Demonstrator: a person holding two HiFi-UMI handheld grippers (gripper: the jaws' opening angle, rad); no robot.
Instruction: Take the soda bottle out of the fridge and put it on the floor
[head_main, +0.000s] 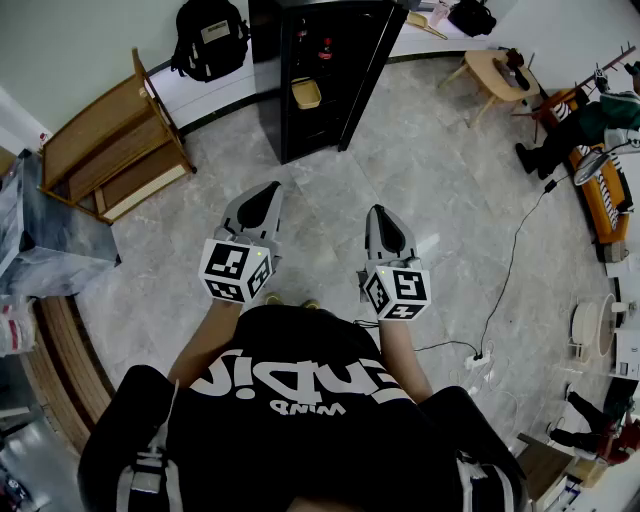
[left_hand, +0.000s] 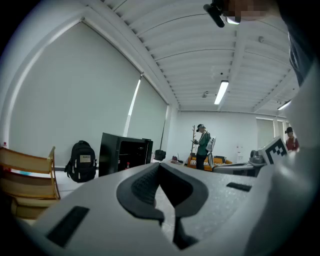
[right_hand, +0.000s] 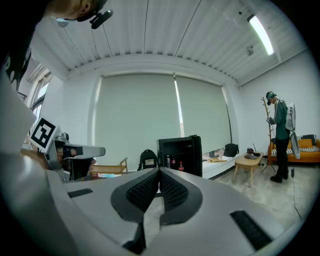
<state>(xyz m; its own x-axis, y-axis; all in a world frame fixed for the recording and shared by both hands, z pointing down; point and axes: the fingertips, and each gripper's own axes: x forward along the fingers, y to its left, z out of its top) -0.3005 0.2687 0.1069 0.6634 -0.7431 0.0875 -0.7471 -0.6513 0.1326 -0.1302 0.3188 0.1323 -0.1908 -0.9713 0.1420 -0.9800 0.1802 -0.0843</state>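
The black fridge stands open at the far side of the tiled floor. A red-capped soda bottle stands on its upper shelf, seen small as the bottle in the right gripper view beside other bottles. A yellow container sits on a lower shelf. My left gripper and right gripper are held level side by side, well short of the fridge. Both are shut with nothing between the pads: the left gripper and the right gripper show their tips touching.
A wooden rack leans at the left, and a black backpack rests against the wall beside the fridge. A small wooden table is at the right. A cable runs to a power strip. A person stands near an orange sofa.
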